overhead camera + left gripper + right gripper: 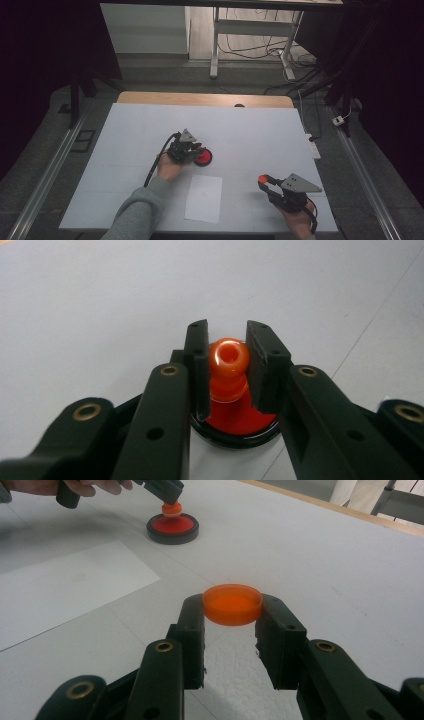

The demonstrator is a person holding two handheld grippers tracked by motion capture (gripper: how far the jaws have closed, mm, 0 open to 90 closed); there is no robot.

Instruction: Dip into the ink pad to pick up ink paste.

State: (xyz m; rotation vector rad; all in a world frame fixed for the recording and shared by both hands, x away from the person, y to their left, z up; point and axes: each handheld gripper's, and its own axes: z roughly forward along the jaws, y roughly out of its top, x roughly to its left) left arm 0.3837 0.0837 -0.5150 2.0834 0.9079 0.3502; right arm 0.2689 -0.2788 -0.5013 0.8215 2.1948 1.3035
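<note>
A red round pad with a black rim (205,158) lies near the middle of the white table. An orange knobbed piece (229,360) stands upright on the pad (237,426), and my left gripper (229,356) is shut on its head from above. In the high view the left gripper (199,150) sits at the pad's left edge. Near the front right, my right gripper (263,181) is shut on a shallow orange cap (232,603), holding it by its sides just above the table. From the right gripper (232,611) view, the pad (172,528) and the orange knobbed piece (171,509) lie farther off.
A white sheet of paper (204,198) lies flat at the front between my two hands, also the sheet (65,587) left of the right jaws. The white table cover (250,130) ends on a wooden strip (205,99) at the back. Cables and desk legs stand beyond.
</note>
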